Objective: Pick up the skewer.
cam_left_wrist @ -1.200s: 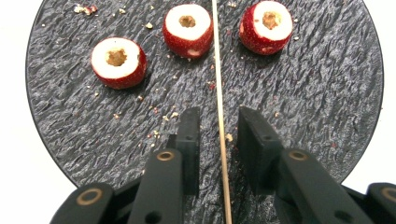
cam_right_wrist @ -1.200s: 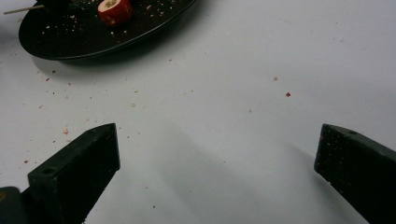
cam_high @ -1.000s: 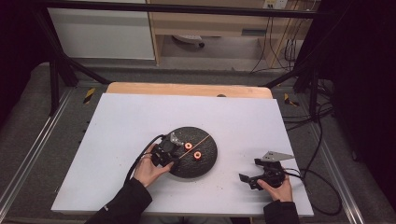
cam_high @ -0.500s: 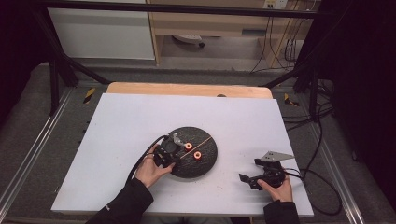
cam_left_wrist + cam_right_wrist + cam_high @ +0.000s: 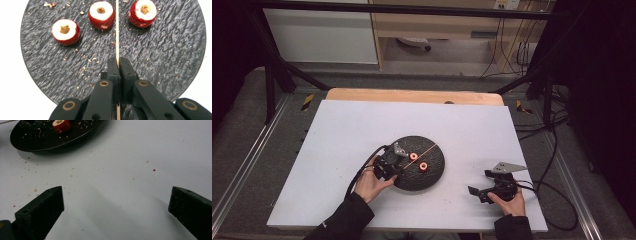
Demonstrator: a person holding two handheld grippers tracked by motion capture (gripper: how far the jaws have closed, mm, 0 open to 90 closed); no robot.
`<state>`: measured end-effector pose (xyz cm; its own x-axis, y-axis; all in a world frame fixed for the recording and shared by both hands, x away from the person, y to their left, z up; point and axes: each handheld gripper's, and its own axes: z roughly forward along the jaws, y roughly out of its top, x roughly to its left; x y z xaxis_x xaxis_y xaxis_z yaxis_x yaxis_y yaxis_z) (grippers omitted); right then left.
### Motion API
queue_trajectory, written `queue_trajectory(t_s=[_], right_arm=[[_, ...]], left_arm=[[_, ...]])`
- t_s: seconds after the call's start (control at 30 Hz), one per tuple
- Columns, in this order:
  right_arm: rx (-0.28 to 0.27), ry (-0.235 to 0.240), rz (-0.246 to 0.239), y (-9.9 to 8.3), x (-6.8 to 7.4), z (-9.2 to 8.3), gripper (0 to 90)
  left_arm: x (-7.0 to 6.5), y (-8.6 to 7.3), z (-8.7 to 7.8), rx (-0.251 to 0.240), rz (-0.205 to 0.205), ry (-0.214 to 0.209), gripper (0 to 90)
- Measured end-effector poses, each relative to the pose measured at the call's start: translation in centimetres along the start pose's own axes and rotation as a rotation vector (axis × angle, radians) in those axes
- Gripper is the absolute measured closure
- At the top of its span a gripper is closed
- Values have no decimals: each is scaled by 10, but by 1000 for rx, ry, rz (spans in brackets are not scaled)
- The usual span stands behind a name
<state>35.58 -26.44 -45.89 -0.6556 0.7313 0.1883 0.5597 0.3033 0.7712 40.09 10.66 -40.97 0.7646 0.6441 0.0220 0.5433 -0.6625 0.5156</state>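
A round dark slate plate (image 5: 162, 62) holds three cored red fruits (image 5: 65, 31) (image 5: 101, 15) (image 5: 143, 13) among crumbs. A thin wooden skewer (image 5: 117, 30) lies across the plate, pointing away between the fruits. My left gripper (image 5: 117, 60) is shut on the skewer's near end, its jaws pressed together around it. From the high view, the left gripper (image 5: 398, 152) sits at the plate's (image 5: 432, 175) left rim and the skewer (image 5: 428, 148) angles up to the right. My right gripper (image 5: 116, 195) rests open on the white table with nothing between its jaws, to the right of the plate (image 5: 50, 137).
The white tabletop (image 5: 362, 130) is scattered with small crumbs near the plate. A wooden strip (image 5: 412, 95) runs along its far edge. Cables (image 5: 552, 195) trail off the right side by the right gripper (image 5: 479, 182). Black frame legs stand beyond the table.
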Motion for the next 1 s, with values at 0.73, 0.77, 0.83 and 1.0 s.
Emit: queue_trajectory(t_s=[0.73, 0.77, 0.83, 1.0], right_arm=[[8, -12, 11, 0, 1, 1, 9], [7, -13, 12, 0, 1, 1, 9], [7, -15, 10, 0, 0, 1, 8], [6, -15, 15, 0, 1, 1, 7]], left_arm=[[14, -51, -40, -196, -103, -9, 879], [15, -54, -42, -209, -109, -10, 879], [15, -60, -46, -227, -115, -8, 879], [17, -77, -54, -286, -133, -10, 879]])
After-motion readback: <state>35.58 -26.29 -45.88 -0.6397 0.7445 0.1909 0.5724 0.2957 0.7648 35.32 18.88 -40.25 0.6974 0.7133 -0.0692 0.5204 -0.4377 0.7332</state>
